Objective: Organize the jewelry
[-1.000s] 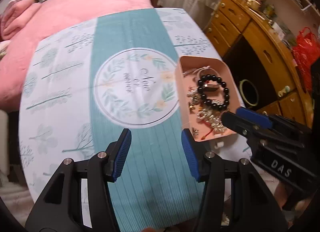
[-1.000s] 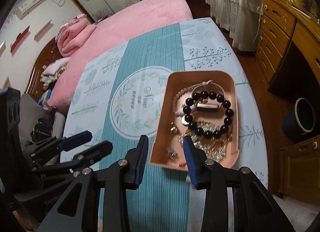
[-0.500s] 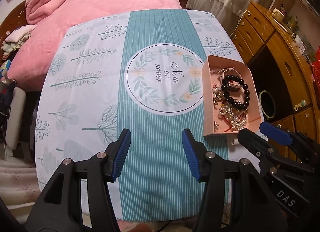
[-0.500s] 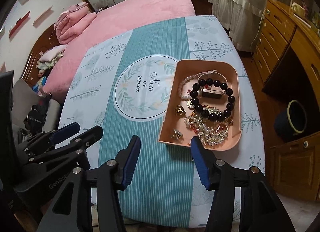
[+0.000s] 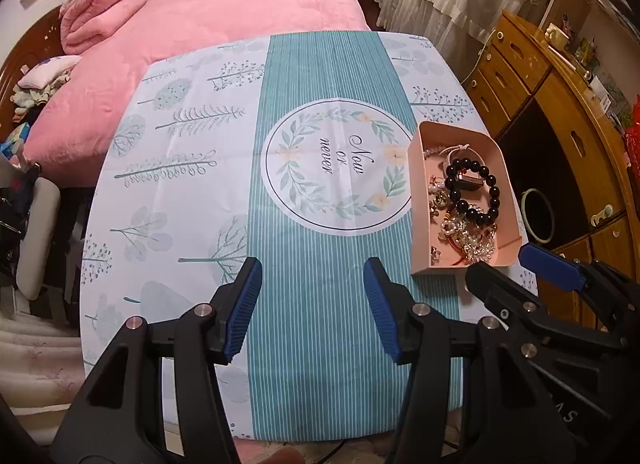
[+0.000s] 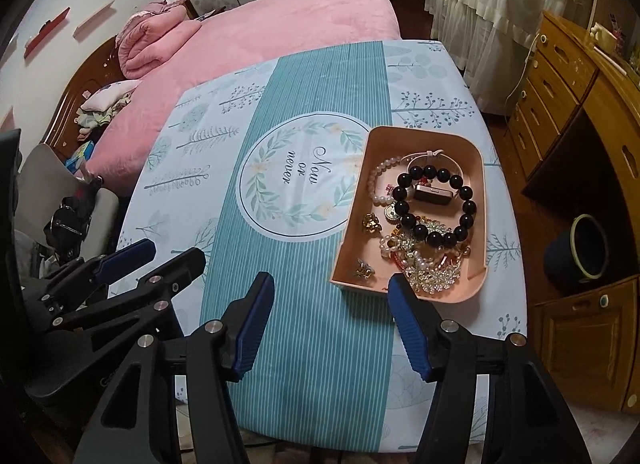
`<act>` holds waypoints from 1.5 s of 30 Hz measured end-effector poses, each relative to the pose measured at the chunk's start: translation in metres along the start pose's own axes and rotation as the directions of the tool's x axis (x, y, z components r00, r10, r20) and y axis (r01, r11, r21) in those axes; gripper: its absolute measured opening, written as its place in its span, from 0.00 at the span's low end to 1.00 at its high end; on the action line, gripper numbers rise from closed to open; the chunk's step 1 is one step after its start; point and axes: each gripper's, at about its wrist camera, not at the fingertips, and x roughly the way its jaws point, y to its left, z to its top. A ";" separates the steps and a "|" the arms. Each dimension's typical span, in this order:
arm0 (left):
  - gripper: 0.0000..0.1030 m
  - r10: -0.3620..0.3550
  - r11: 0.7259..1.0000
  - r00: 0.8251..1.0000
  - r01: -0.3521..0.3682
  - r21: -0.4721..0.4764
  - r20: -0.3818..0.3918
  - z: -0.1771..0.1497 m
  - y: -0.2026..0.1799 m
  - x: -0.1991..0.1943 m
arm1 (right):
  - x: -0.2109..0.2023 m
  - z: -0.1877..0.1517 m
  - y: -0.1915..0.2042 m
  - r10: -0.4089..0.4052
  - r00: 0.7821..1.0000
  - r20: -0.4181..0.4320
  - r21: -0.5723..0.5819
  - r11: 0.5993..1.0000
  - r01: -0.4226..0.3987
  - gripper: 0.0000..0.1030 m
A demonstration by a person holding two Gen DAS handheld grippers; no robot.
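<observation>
A pink tray (image 6: 476, 167) stands at the right of the table; it also shows in the left wrist view (image 5: 418, 167). It holds a black bead bracelet (image 6: 469, 207) (image 5: 495, 191), a pearl bracelet (image 6: 376, 173), a crystal brooch (image 6: 434, 276) and small gold pieces. My left gripper (image 5: 312, 292) is open and empty above the teal stripe near the front edge. My right gripper (image 6: 330, 312) is open and empty, just short of the tray's near end. Each gripper shows in the other's view, the right (image 5: 516, 268) and the left (image 6: 160, 260).
The table wears a teal and white cloth (image 5: 200, 167) with a round wreath print (image 6: 296, 175). A pink bed (image 5: 224, 15) lies beyond it. A wooden dresser (image 5: 560, 115) stands close on the right, with a dark round bin (image 6: 588, 248) under it.
Both grippers have pulled back and up from the tray, so more of the table shows. The right gripper's jaws have opened wider. The tray and jewelry have not moved.
</observation>
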 end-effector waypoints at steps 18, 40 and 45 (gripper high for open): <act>0.49 0.004 1.000 1.000 -0.004 0.005 0.023 0.003 0.007 -0.007 | 0.000 0.004 -0.001 -0.006 1.000 0.006 0.041 0.999 0.006 0.70; 0.48 0.008 1.000 1.000 -0.008 0.002 0.028 0.003 0.012 -0.008 | 0.004 0.003 0.005 -0.011 1.000 0.001 0.043 0.999 0.011 0.71; 0.48 0.007 1.000 1.000 -0.007 0.000 0.026 0.003 0.013 -0.007 | 0.004 0.003 0.006 -0.011 1.000 -0.001 0.044 0.999 0.011 0.71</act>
